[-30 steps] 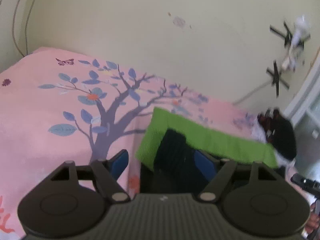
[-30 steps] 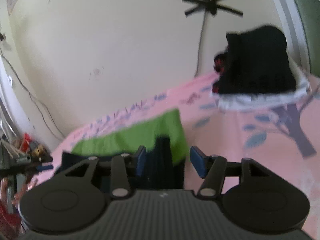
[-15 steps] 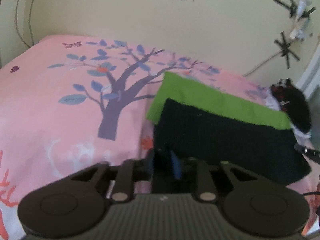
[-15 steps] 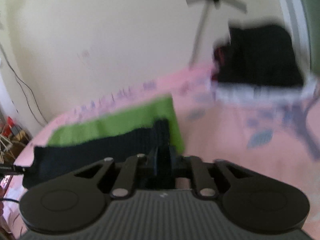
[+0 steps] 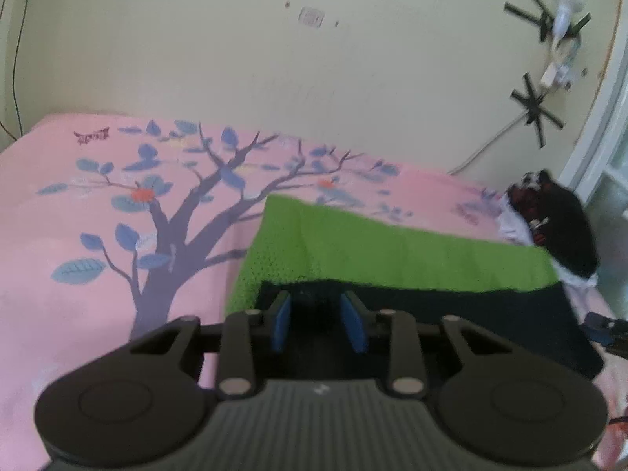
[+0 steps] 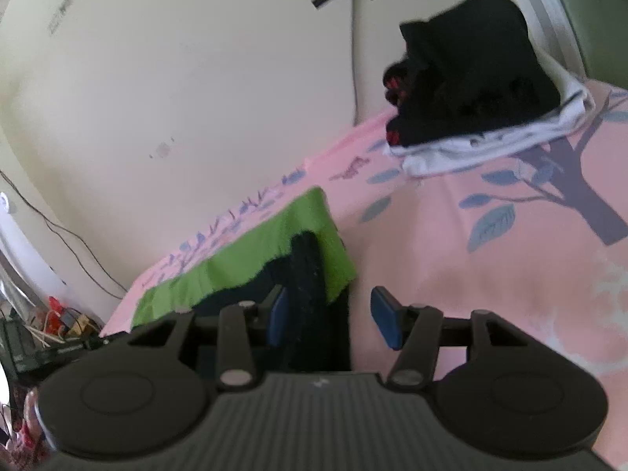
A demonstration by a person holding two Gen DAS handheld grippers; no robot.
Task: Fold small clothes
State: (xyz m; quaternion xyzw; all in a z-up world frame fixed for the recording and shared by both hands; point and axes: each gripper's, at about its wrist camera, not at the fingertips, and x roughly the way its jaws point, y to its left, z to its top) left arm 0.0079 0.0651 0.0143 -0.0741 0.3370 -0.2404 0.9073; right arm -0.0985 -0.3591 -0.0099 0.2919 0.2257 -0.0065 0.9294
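Fold-release step: green-and-black garment (image 5: 392, 259) lies directly ahead of both grippers; left gripper (image 5: 318, 322) pads flank its black edge, grip indeterminate; right gripper (image 6: 335, 320) jaws just opening, unclamped; next, probably withdraw and flatten.

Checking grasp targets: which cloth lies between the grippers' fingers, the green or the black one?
The black knit cloth, lying on the green cloth; the green one lies farther back.

Pink bed (image 5: 59, 314) bearing green cloth (image 5: 392, 255)
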